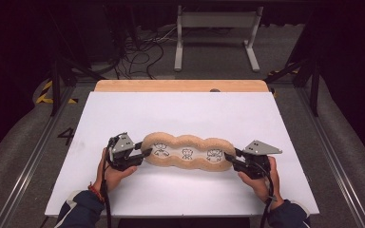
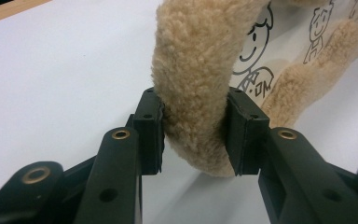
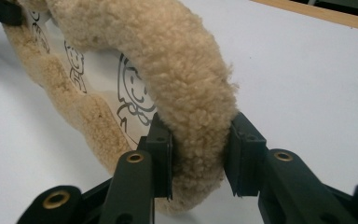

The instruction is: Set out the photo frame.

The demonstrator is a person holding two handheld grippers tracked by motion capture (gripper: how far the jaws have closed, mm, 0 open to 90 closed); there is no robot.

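Note:
A long tan plush cushion point(image 1: 187, 152) with a fleecy rim and a white middle printed with cartoon figures lies across the white table top point(image 1: 185, 118). My left gripper point(image 1: 146, 153) is shut on the fleecy rim point(image 2: 193, 98) at the cushion's left end, both pads pressed into the pile. At the right end, my right gripper point(image 1: 231, 158) is shut on the rim point(image 3: 193, 116) in the same way. In each gripper view the held end rises a little off the table between the black jaws.
A wooden strip point(image 1: 180, 85) runs along the table's far edge. Beyond it stand a white metal frame point(image 1: 217, 35) and loose cables point(image 1: 142, 52) on the floor. Metal rails point(image 1: 330, 161) flank the table.

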